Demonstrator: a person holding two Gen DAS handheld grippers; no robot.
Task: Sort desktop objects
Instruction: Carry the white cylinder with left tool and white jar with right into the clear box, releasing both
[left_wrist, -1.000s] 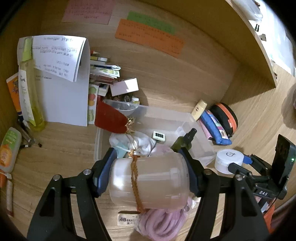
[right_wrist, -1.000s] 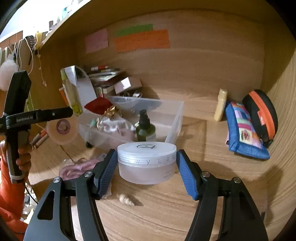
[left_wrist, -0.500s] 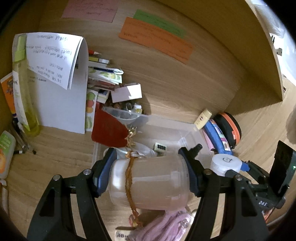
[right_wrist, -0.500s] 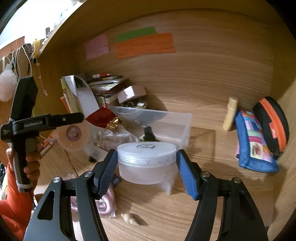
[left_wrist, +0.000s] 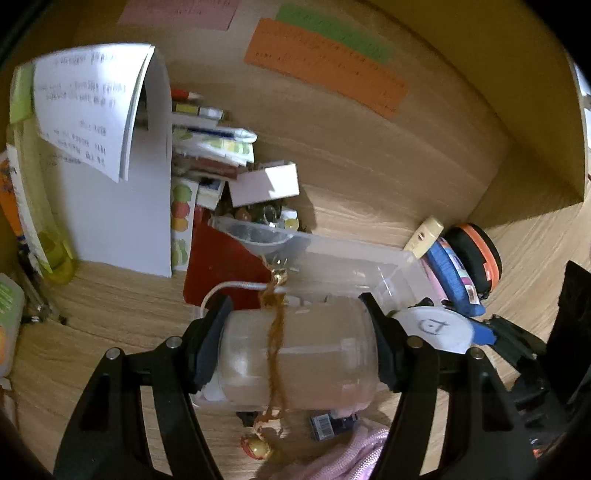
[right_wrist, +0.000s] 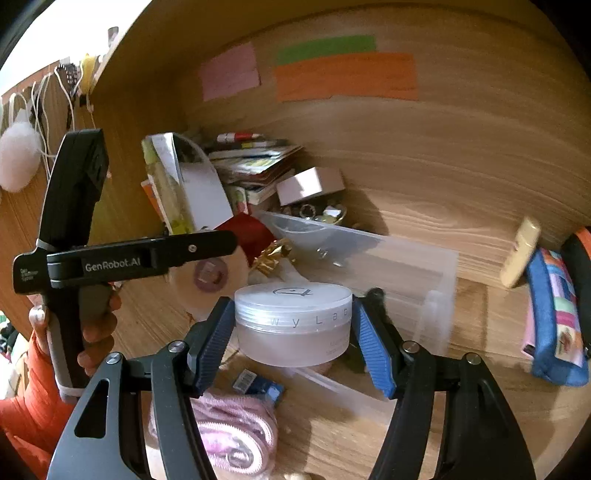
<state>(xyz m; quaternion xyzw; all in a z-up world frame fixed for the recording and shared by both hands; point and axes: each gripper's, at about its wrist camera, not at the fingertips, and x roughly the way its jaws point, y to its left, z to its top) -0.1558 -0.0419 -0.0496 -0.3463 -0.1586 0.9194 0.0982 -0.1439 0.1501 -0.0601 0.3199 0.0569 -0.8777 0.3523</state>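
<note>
My left gripper (left_wrist: 295, 350) is shut on a frosted plastic jar (left_wrist: 317, 350) tied round with a brown string (left_wrist: 275, 343), held on its side above the near end of the clear plastic bin (left_wrist: 369, 258). My right gripper (right_wrist: 293, 334) is shut on a round frosted cream jar (right_wrist: 293, 321) with a white lid, held above the bin's near edge (right_wrist: 439, 280). The cream jar's lid also shows in the left wrist view (left_wrist: 432, 328). The left gripper shows in the right wrist view (right_wrist: 122, 258) with its jar end-on (right_wrist: 210, 277).
A red pouch (left_wrist: 218, 266) lies by the bin. Papers (left_wrist: 110, 166), stacked books (left_wrist: 210, 147) and a small box (left_wrist: 266, 184) stand at the back. A blue pouch (right_wrist: 554, 317), an orange-black case (left_wrist: 476, 254), a pink cord (right_wrist: 229, 439) and a yellow-green bottle (left_wrist: 40, 206) lie around.
Both grippers have moved forward and up toward the bin with their jars still held. The bin's contents are now largely hidden behind the jars.
</note>
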